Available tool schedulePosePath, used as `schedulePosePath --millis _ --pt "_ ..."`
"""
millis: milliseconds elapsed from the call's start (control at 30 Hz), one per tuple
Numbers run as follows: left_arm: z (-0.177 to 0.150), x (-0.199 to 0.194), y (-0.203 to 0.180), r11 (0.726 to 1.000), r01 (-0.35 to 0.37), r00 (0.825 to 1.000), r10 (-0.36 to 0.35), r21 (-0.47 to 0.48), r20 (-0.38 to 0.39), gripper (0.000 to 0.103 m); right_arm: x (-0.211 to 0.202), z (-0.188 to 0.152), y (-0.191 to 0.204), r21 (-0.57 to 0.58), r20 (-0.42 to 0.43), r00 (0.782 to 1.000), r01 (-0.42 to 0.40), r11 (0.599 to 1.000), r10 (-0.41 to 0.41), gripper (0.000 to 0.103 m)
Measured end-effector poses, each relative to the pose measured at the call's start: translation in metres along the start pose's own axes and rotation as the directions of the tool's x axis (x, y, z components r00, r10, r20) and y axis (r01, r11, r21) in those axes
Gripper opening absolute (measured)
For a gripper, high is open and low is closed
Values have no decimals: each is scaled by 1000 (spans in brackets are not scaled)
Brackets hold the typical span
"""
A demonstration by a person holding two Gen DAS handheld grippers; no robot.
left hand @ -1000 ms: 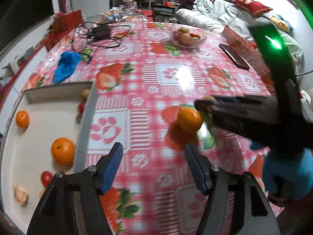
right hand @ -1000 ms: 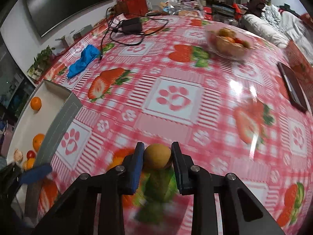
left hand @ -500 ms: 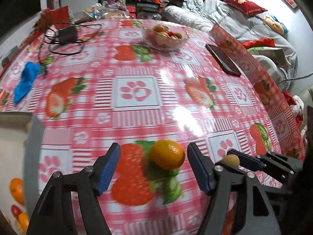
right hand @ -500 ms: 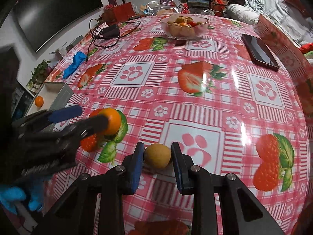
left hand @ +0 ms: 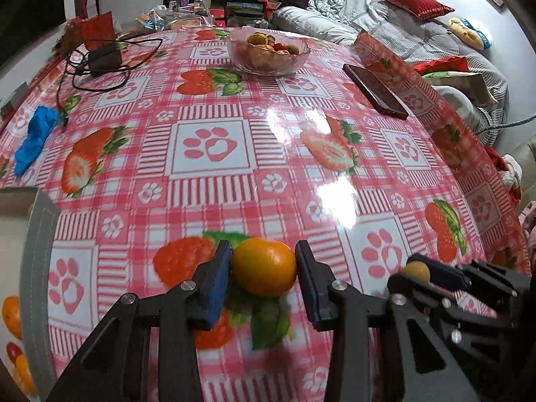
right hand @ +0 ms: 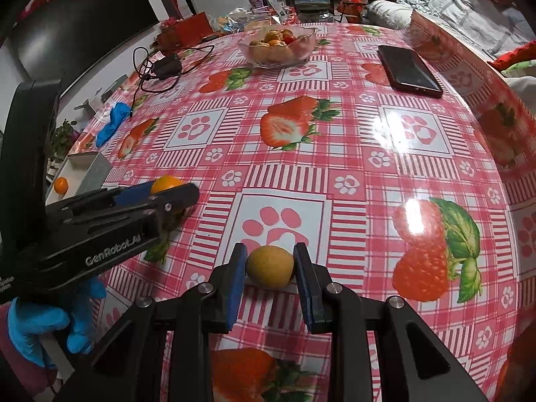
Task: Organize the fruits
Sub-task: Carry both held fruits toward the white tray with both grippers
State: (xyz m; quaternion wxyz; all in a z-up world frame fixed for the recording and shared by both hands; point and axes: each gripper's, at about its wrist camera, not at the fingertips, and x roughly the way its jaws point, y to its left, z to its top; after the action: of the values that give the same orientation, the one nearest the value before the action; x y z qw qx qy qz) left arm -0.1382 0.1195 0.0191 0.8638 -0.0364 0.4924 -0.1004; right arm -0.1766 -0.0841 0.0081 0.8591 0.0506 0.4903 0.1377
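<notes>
An orange tangerine [left hand: 264, 273] rests on the strawberry-print tablecloth. My left gripper [left hand: 263, 258] is closing its jaws, and both blue pads touch the tangerine's sides. The right wrist view shows the same tangerine [right hand: 165, 182] between the left gripper's fingers [right hand: 174, 194]. My right gripper [right hand: 269, 261] is shut on a small tan round fruit [right hand: 270, 268], low over a paw print. That fruit [left hand: 415, 271] also shows at the lower right of the left wrist view. A grey-walled box [left hand: 37, 268] at the left edge holds a few oranges and small red fruits.
A glass bowl of mixed fruit [left hand: 268, 53] stands at the far side. A dark phone [left hand: 373, 90] lies right of it. A charger with black cable [left hand: 104, 60] and a blue cloth [left hand: 35, 137] lie far left. A blue-gloved hand [right hand: 50, 321] holds the left gripper.
The left gripper moved right, away from the box, to the tangerine, and its jaws came in onto it. The right gripper carried the tan fruit rightward over the table.
</notes>
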Motion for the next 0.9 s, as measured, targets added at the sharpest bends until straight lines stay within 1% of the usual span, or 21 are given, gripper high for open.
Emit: schedulePosePath --millis 267,367,433,533,667,700,767,800,833,900 --pt "-36 -36 13 1000 9 1000 -10 -19 -1 42 -3 -11 19 -25 -16 1000 -18 1000 18 30" --pt "-50 -51 24 999 17 1000 -17 -44 8 38 -5 -17 31 -44 -21 999 -29 999 28 30" --pt "-57 -61 33 998 26 1000 -25 -61 17 32 -6 -21 39 -57 -25 999 -33 998 32 30" --pt "-64 -67 40 997 19 1000 -18 -71 20 31 -7 -25 51 -68 -33 999 -39 997 37 30" --pt "-67 -66 44 997 16 1000 -16 -71 6 31 -8 -31 64 -87 -42 999 -37 996 34 30" --pt "-67 -67 44 998 22 1000 -21 -65 13 34 -7 -33 66 -91 -44 999 -34 995 30 30" --pt "-65 -68 42 998 27 999 -26 -58 28 48 -6 -36 67 -93 -50 998 -29 995 24 30" --pt "-64 -69 41 998 19 999 -17 -57 40 62 -5 -38 67 -87 -56 998 -28 996 23 30" --pt "-62 -70 41 998 8 998 -4 -60 59 69 -4 -38 67 -83 -58 998 -28 996 23 30" --pt "-57 -70 41 998 13 996 -7 -67 85 72 -3 -39 65 -75 -62 998 -28 997 23 30"
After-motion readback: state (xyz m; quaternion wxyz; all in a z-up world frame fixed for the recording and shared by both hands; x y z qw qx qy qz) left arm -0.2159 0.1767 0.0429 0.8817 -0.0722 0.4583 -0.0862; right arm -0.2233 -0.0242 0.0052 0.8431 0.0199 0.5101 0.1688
